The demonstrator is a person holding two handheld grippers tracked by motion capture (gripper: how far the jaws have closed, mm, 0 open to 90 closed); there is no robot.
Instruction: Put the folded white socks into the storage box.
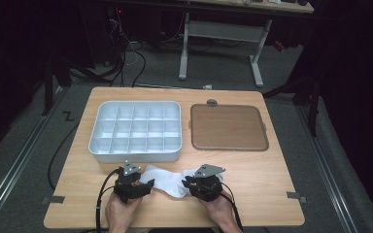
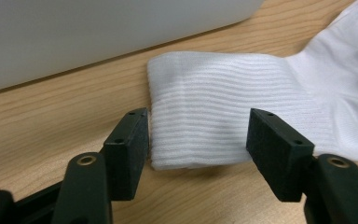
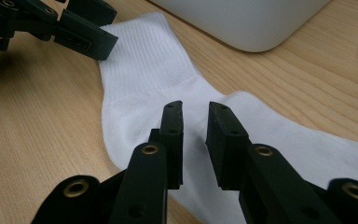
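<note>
A white sock (image 1: 167, 180) lies flat on the wooden table (image 1: 272, 194) near its front edge, just in front of the white tray. My left gripper (image 1: 147, 184) is at the sock's ribbed cuff (image 2: 200, 102). Its jaws stand wide, one on each side of the cuff, the left pad (image 2: 133, 140) right against the cuff's edge. My right gripper (image 1: 187, 182) hovers low over the sock's middle (image 3: 144, 107). Its jaws stand a narrow gap apart, and the sock shows flat through that gap. In the right gripper view my left gripper (image 3: 111, 29) sits at the upper left, over the cuff.
A white tray (image 1: 135, 154) with several compartments stands behind the sock at centre left. A brown flat tray (image 1: 228, 127) lies to its right, with a small grey round piece (image 1: 212, 102) behind it. The person's hands come in at the front edge.
</note>
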